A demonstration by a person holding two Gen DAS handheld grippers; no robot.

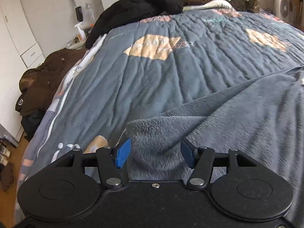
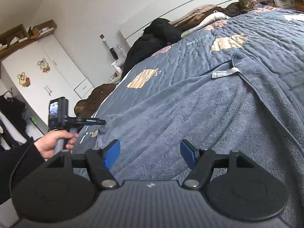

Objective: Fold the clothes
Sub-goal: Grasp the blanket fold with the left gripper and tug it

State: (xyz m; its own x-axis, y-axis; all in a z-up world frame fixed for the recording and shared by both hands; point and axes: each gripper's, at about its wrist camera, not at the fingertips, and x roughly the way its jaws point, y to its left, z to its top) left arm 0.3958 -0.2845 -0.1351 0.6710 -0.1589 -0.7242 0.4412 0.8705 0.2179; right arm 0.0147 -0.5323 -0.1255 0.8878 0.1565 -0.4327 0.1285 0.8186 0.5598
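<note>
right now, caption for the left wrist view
Left tool closed around a bunched corner of the grey fleece garment on the quilted bed.

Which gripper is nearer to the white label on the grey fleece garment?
Right. The right gripper hovers open over the grey fleece garment, the white label straight ahead. The left gripper is farther, at the garment's left edge.

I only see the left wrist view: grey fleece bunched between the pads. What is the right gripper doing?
Observer: The right gripper is open over the grey garment, its pads gripping nothing.
Operator: Any label showing on the garment?
Observer: Yes, a white care label lies beside a folded-over edge.
Operator: Where does the left gripper sit from there?
Observer: The left gripper is at the garment's left end near the bed's edge, held by a hand.
</note>
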